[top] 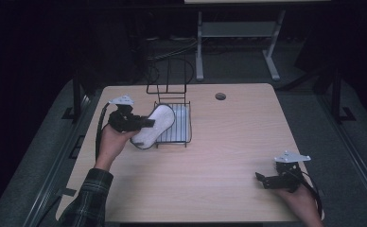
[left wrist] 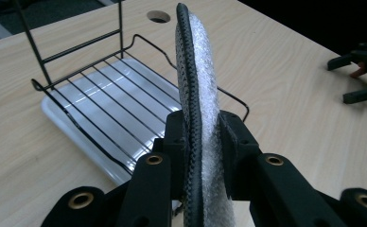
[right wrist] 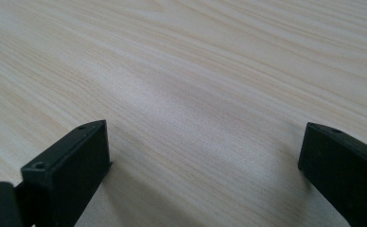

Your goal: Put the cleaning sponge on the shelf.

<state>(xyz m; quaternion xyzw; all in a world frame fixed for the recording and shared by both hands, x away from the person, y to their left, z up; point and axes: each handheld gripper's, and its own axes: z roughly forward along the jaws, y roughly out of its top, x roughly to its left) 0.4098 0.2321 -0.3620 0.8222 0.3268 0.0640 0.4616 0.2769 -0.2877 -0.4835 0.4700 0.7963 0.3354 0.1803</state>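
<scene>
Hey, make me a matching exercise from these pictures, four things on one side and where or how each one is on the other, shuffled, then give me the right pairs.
Things:
1. left gripper
2. right gripper
3. wire rack
4. round hole

States:
A. stands on a white tray, toward the table's far side
B. jaws apart, nothing between them, low over bare wood
C. in the tabletop beyond the rack
D. clamped on a white padded mitt with dark edging

Pairs: 1-D, 2-B, 3-A, 4-C

One wire rack (top: 173, 124), one white tray (left wrist: 109, 101), one padded mat (top: 154, 126).
</scene>
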